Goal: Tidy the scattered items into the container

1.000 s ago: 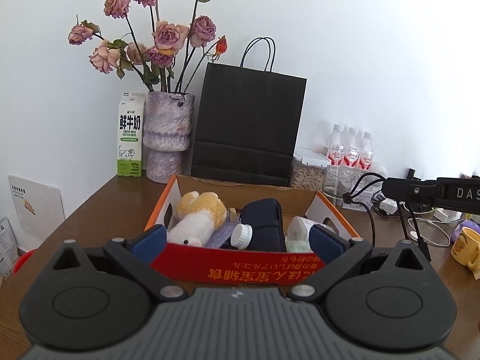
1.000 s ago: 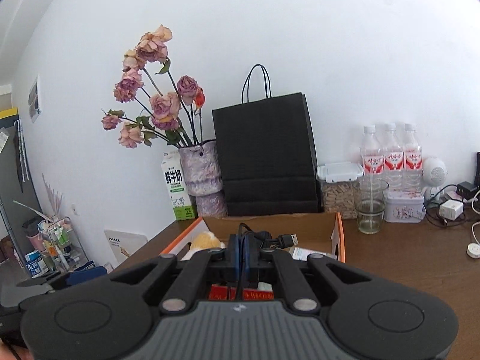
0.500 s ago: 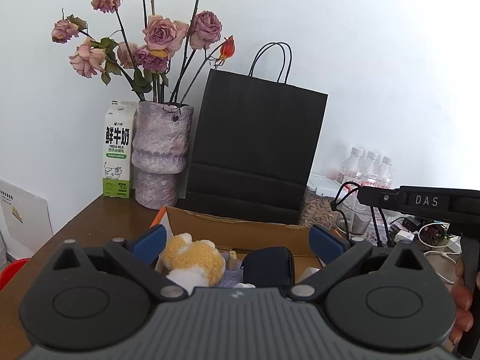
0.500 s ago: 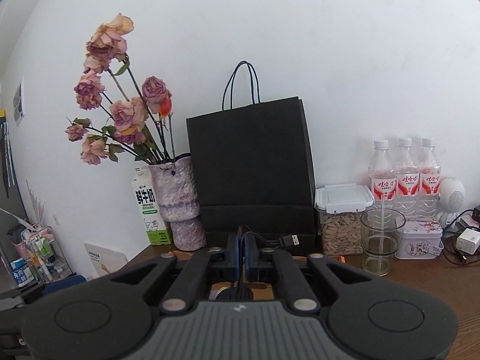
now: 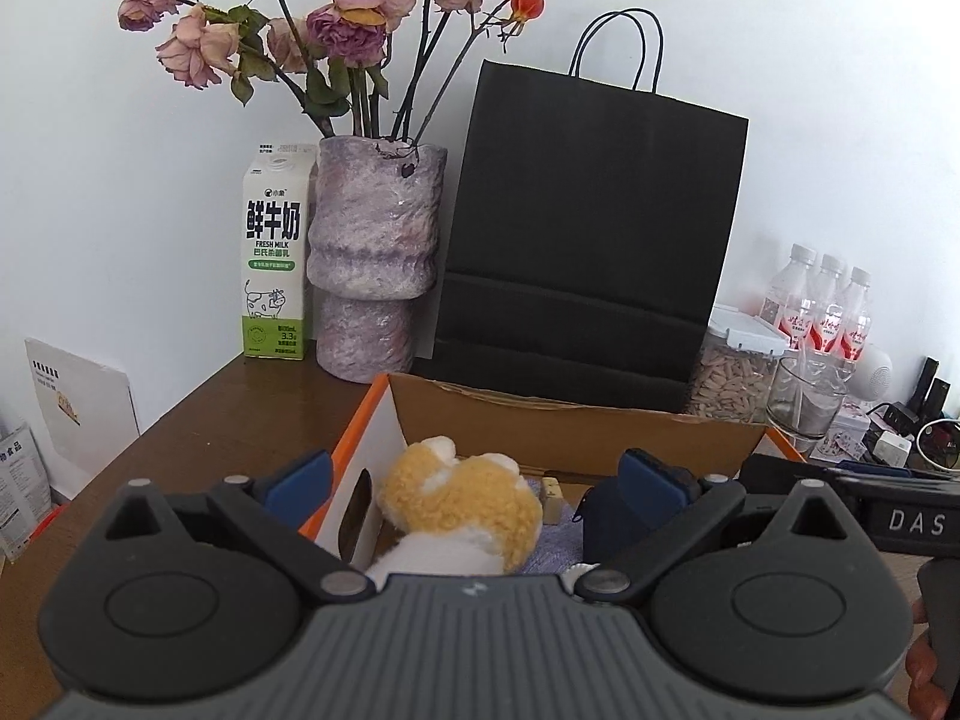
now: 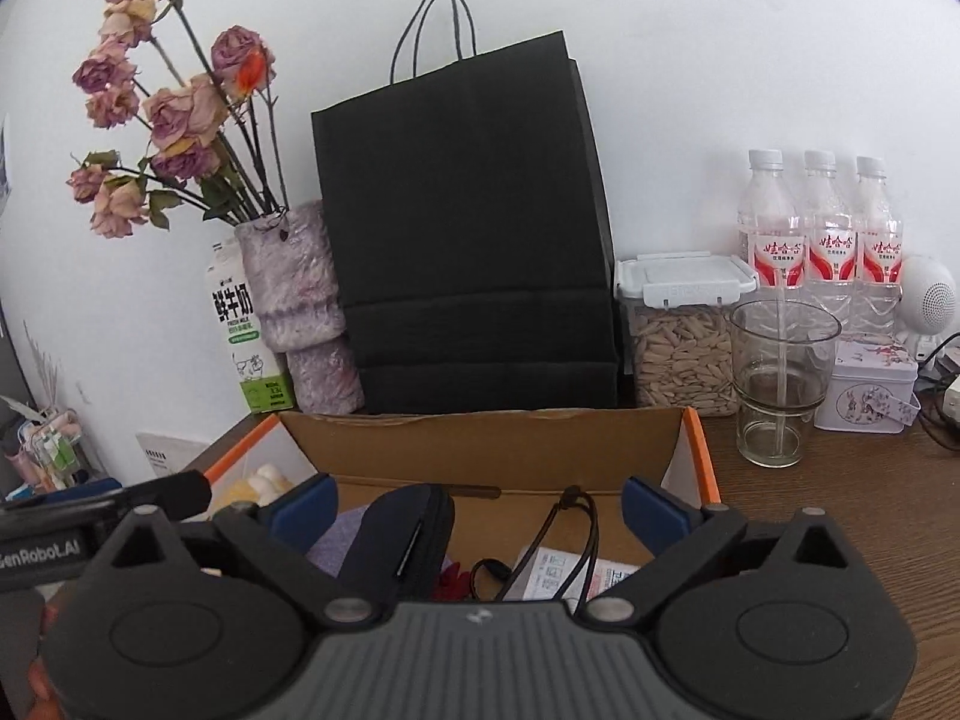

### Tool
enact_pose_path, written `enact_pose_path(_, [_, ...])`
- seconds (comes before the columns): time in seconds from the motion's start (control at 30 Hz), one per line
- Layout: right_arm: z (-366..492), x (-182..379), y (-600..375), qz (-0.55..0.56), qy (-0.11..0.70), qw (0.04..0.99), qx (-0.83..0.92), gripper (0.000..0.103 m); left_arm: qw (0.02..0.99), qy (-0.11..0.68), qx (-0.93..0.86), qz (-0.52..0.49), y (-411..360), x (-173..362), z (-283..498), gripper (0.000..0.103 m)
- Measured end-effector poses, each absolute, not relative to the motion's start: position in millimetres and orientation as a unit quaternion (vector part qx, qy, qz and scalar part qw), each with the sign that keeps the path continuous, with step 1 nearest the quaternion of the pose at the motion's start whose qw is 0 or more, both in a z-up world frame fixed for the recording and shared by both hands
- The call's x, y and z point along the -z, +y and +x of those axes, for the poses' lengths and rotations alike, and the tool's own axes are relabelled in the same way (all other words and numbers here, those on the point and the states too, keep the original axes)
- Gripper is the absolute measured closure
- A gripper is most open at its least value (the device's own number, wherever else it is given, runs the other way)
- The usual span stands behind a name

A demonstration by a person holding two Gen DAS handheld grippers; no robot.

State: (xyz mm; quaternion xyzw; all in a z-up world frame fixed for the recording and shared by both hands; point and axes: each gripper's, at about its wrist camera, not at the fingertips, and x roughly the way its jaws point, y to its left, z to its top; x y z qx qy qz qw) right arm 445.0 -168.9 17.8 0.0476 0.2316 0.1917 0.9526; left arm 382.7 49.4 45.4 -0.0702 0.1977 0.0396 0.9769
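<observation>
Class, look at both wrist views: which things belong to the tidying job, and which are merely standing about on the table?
Job: cardboard box, plush toy, dark pouch, black cable.

Bystanders: black paper bag, vase of roses, milk carton, water bottles, glass.

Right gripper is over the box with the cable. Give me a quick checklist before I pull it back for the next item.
1. Right gripper jaws clear of the black cable: ok, jaws opening, pads wide apart, nothing between them.
2. Cable inside the cardboard box: ok, it lies on the box floor beside the dark pouch.
3. Cable not snagged on a finger: cannot tell, its lower end runs behind the gripper body.
4. Left gripper empty: ok, open above the plush toy.
5. Glass cup out of the retreat path: ok, it stands outside the box to the right.
</observation>
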Motion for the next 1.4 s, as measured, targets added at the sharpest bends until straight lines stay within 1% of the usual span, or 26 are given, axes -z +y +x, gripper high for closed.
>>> enact_pose_path(0.67, [343.0,-23.2,-173.0,0.016,0.253,0.953,-0.163,0.0,0.978,0.198,-0.033,-0.058,44.5,-50.9,296.7,0.0])
enact_pose_path(0.83, [312.0,-13.4,-174.1,0.009,0.265,0.951,-0.161,0.0,0.975,0.21,-0.028,-0.058,42.3,-40.2,274.9,0.0])
enact_pose_path(1.07, [276.2,6.8,-176.3,0.0,0.266,0.953,-0.147,0.0,0.972,0.23,-0.025,-0.053,36.8,-12.3,245.8,0.0])
enact_pose_path(1.2, [263.0,14.2,-179.7,0.008,0.251,0.957,-0.147,0.0,0.976,0.211,-0.02,-0.049,30.6,-4.6,227.8,0.0])
enact_pose_path(1.4, [251.0,15.1,-184.5,0.013,0.224,0.963,-0.151,0.0,0.986,0.163,-0.03,-0.028,20.7,-5.3,211.8,0.0])
